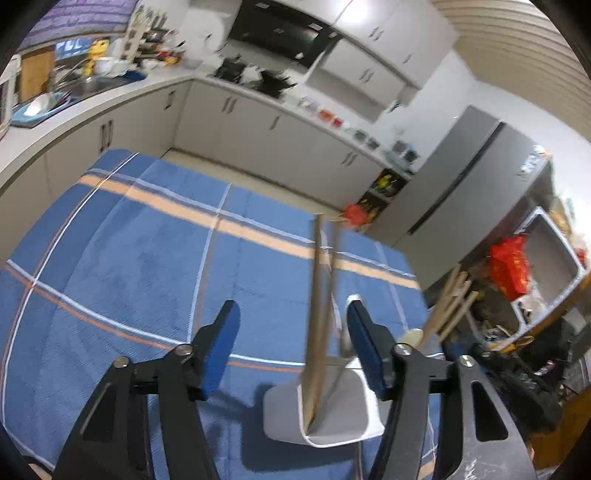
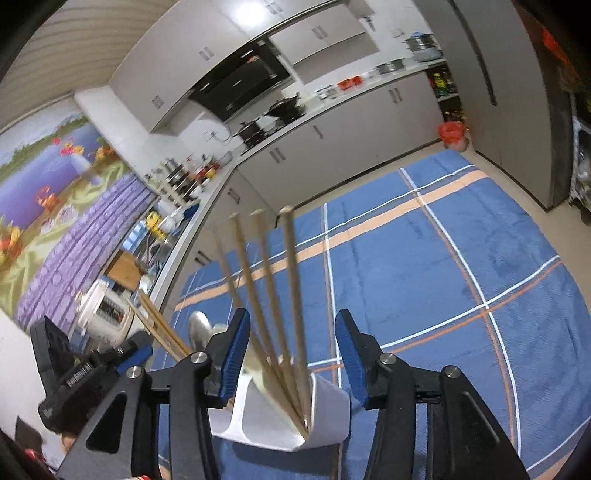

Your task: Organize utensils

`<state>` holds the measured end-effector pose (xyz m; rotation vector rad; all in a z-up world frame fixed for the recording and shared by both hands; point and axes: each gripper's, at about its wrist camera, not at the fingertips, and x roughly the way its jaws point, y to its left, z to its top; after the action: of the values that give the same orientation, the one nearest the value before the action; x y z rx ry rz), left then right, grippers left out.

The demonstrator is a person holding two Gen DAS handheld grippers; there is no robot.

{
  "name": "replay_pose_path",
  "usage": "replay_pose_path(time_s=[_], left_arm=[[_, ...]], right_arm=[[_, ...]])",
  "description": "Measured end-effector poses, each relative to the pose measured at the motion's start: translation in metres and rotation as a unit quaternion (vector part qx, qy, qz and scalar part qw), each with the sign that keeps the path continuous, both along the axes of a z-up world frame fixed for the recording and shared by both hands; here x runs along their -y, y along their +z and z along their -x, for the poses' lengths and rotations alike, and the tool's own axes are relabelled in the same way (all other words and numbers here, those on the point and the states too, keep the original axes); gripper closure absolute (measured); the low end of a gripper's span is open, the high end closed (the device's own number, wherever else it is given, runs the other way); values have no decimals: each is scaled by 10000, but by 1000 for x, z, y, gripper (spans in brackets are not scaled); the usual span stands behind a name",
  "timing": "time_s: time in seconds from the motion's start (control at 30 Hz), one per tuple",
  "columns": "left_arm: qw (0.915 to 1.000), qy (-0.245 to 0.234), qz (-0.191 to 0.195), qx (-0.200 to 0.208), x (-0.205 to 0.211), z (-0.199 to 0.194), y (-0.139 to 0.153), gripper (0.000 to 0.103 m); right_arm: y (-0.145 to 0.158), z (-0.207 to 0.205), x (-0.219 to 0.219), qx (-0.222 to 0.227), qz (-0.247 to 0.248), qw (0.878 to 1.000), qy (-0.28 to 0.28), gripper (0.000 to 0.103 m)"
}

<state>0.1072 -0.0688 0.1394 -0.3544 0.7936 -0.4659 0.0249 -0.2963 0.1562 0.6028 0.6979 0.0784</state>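
Both tools, left (image 1: 291, 345) and right (image 2: 291, 354), are standing spread, pinching nothing, over a white holder (image 2: 325, 417) of chopsticks (image 2: 291, 295) sitting on the blue-clothed desk (image 2: 443, 277).

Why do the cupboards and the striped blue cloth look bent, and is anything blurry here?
Both views are fisheye, so straight lines bow and the corners go black. Left wrist: the chopsticks in the white holder smear near the lens, and the far counter is soft. Right wrist: the chopsticks blur too, and glare whitens an upper cupboard. The blue cloth stays fairly sharp.
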Motion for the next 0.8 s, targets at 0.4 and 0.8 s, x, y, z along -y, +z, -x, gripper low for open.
replay_pose_path(time_s=[0.4, 0.8], left_arm=[[9969, -585, -530, 2, 40, -19, -9, 69], [9909, -1294, -356, 139, 64, 4, 11, 95]], right_arm=[[-18, -28, -13, -181, 17, 9994, 307, 69], [-3, -14, -19, 76, -139, 9986, 499, 93]])
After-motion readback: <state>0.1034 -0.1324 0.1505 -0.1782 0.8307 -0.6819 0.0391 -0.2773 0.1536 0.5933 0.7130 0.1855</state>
